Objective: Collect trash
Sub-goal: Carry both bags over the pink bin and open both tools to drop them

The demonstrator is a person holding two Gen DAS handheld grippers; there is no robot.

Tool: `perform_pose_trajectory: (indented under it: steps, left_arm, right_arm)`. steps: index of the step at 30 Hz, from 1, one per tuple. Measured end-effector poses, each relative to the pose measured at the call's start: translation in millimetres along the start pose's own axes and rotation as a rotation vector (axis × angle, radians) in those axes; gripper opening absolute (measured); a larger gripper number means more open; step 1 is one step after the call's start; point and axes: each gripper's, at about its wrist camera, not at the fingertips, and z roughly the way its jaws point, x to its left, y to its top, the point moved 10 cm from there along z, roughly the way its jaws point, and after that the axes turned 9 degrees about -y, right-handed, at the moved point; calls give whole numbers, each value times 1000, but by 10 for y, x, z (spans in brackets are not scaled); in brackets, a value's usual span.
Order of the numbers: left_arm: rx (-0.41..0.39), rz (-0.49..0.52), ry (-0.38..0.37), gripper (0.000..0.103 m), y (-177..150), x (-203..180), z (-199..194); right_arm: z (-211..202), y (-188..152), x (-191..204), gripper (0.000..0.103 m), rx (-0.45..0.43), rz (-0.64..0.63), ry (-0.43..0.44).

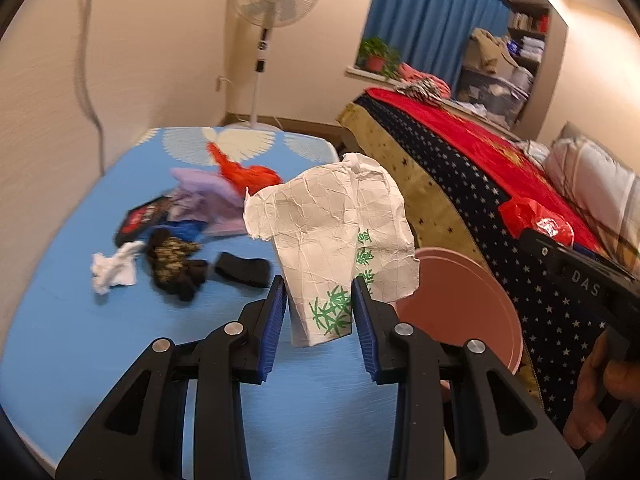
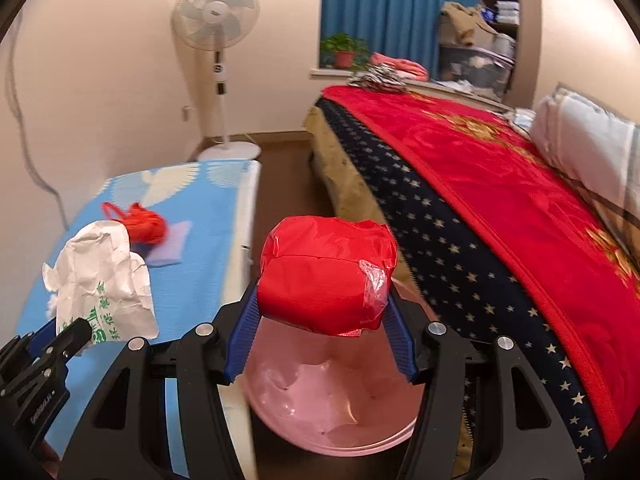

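Note:
My left gripper (image 1: 320, 292) is shut on a crumpled white paper bag with green bamboo print (image 1: 336, 232), held above the blue table (image 1: 80, 340); the same bag (image 2: 104, 280) shows at the left of the right wrist view. My right gripper (image 2: 322, 308) is shut on a red plastic-wrapped bundle (image 2: 326, 276), which hangs right over a pink bin (image 2: 332, 404) on the floor between table and bed. From the left wrist view the pink bin (image 1: 460, 304) lies just right of the bag, and the red bundle (image 1: 536, 220) shows further right.
On the table lie a red plastic bag (image 1: 244, 172), purple cloth (image 1: 208, 196), a white tissue wad (image 1: 112, 268), dark fabric pieces (image 1: 176, 264) and a black packet (image 1: 140, 216). A bed with a red blanket (image 2: 500, 184) flanks the right. A standing fan (image 2: 218, 40) is behind.

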Motion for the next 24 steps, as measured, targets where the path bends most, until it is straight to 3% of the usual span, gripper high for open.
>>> perform_pose_trajectory:
  steps: [18,20,22,24]
  left_arm:
    - [104,83,-138,34,-72,-780,799]
    - [110,85,-170,39,-72,-870,842]
    - [118,103,-198,59,-69,-973,879]
    - [117,124,-191,64,-86,-1009,882]
  right_arm:
    - [463,-43,-550,59,74,103,-99]
    - [488,-48,-559,60,80,102,-100]
    - [500,-44,-583,71,87,104,-118]
    - [487,-24,-629,82,80,114,-131]
